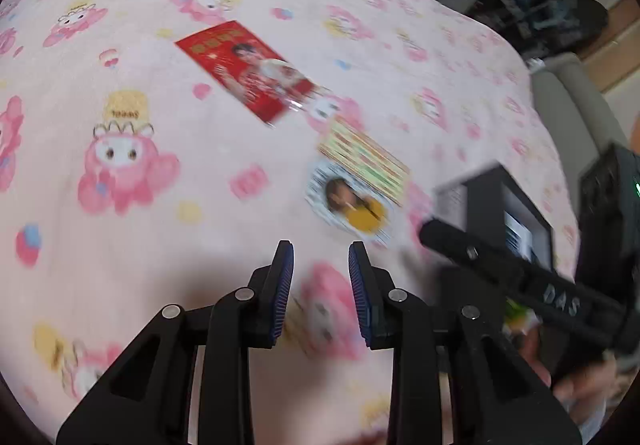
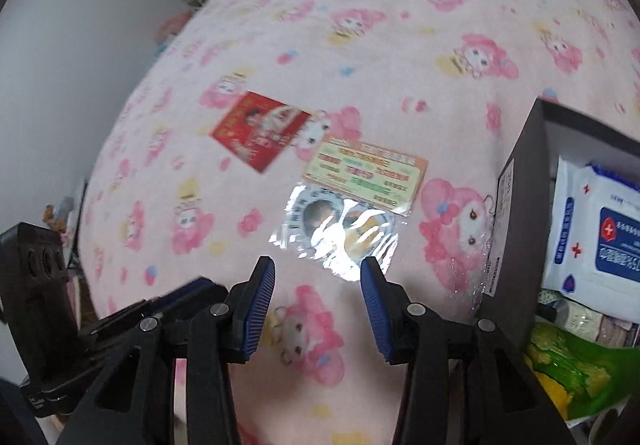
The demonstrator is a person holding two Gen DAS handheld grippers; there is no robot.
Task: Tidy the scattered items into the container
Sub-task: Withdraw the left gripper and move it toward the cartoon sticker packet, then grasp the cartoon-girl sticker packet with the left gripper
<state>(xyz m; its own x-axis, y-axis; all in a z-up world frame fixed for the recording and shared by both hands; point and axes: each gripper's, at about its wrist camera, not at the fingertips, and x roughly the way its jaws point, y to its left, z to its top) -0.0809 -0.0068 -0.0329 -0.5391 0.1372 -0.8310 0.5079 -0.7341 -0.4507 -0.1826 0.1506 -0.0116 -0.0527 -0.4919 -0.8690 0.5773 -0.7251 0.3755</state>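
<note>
A soft, fuzzy pink blanket (image 2: 360, 45) printed with cartoon characters covers the bed. On it lie a flat red card (image 2: 260, 129), a pale card with red and green print (image 2: 364, 175) too blurred to read, and, just beside that card, a shiny clear sleeve holding a round picture (image 2: 340, 229). The left gripper (image 1: 321, 285) hangs above the blanket with its ribbed blue pads apart and nothing between them. The right gripper (image 2: 318, 305) stands wider, also empty. The dark box (image 2: 516, 205) at the right holds a white-and-blue wipes pack (image 2: 600, 233) and a green packet (image 2: 568, 369).
</note>
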